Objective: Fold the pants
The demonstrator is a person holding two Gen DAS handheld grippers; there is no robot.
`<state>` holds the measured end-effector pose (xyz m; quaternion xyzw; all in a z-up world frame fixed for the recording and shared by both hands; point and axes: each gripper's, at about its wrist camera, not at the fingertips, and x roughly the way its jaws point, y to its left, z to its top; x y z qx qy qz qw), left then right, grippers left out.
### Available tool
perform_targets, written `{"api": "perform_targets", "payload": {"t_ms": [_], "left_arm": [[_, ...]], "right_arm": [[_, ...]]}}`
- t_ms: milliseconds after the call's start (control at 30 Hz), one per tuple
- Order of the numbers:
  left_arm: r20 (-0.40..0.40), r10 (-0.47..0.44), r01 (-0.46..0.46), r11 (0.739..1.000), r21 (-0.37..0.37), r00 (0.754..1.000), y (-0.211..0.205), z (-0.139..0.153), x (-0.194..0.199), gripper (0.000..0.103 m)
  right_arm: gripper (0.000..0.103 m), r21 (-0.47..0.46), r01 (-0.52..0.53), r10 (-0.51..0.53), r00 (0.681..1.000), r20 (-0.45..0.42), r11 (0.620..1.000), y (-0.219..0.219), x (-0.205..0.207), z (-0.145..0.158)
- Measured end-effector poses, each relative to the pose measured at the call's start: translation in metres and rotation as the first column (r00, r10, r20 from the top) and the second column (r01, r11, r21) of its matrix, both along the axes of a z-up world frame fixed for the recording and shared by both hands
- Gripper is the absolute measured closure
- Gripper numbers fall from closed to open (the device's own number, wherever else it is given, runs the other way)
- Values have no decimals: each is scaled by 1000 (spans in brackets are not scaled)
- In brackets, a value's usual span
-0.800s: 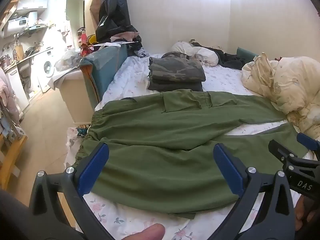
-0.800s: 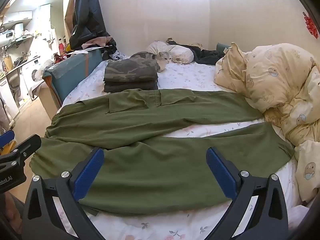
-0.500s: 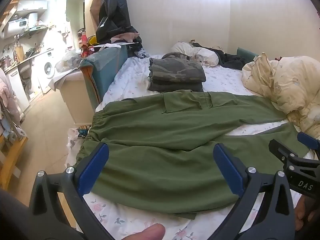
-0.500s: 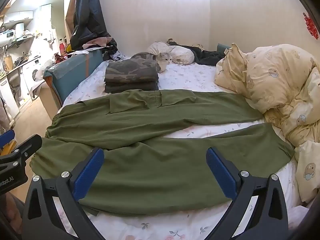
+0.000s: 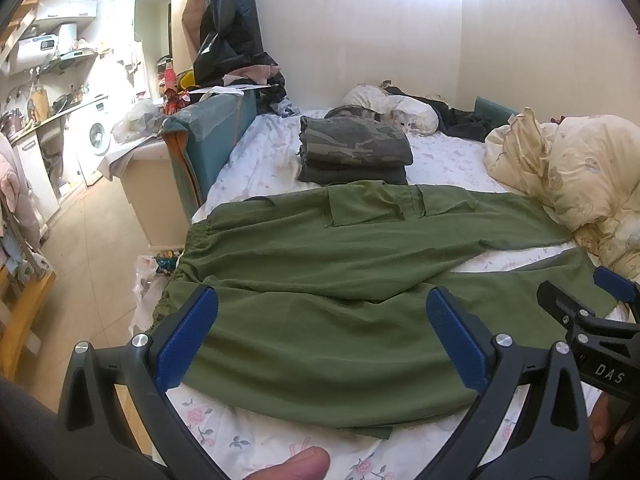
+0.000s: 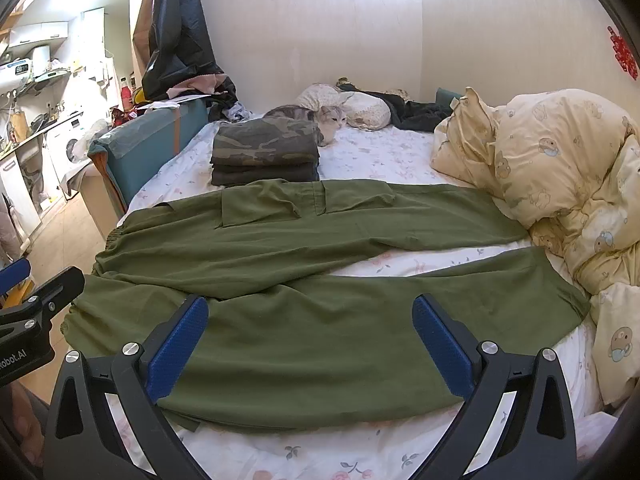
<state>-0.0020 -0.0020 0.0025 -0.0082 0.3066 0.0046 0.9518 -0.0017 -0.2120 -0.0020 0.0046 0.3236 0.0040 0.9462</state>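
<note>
Holding both tools above the near edge of the bed (image 6: 384,168), I am keeping the left gripper (image 5: 320,332) with its blue pads (image 5: 188,336) spread wide apart and gripping nothing, and the right gripper (image 6: 308,340) is hanging the same way, pads (image 6: 438,344) far apart and empty. Neither is touching the cloth. In the left view my thumb (image 5: 296,466) is peeking in at the bottom edge, and the right tool is showing at the far right of that frame. Just beyond the pads, the green pants (image 6: 304,280) are lying spread flat on the floral sheet, waistband toward the left edge of the mattress and the two legs running off to the right, parting into a narrow V with a strip of sheet showing between them. The nearer leg is ending just beside the yellow duvet (image 6: 560,184), which is bunched up along the right side. Behind the pants, a folded camouflage stack (image 6: 264,152) is sitting on the sheet, close to the farther leg. A grey and white cat (image 6: 320,118) is lying right behind that stack, next to a pillow (image 6: 360,106). Farther left, off the bed, a washing machine (image 5: 94,136) is standing in the kitchen corner.
</note>
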Motion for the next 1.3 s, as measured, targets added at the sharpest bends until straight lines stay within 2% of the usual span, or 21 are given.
{"api": "perform_targets", "payload": {"t_ms": [1300], "left_arm": [[3, 4, -4, 1000, -1, 1000, 3, 2, 0, 0]], "right_arm": [[0, -1, -2, 2, 1000, -4, 1000, 2, -1, 2]]}}
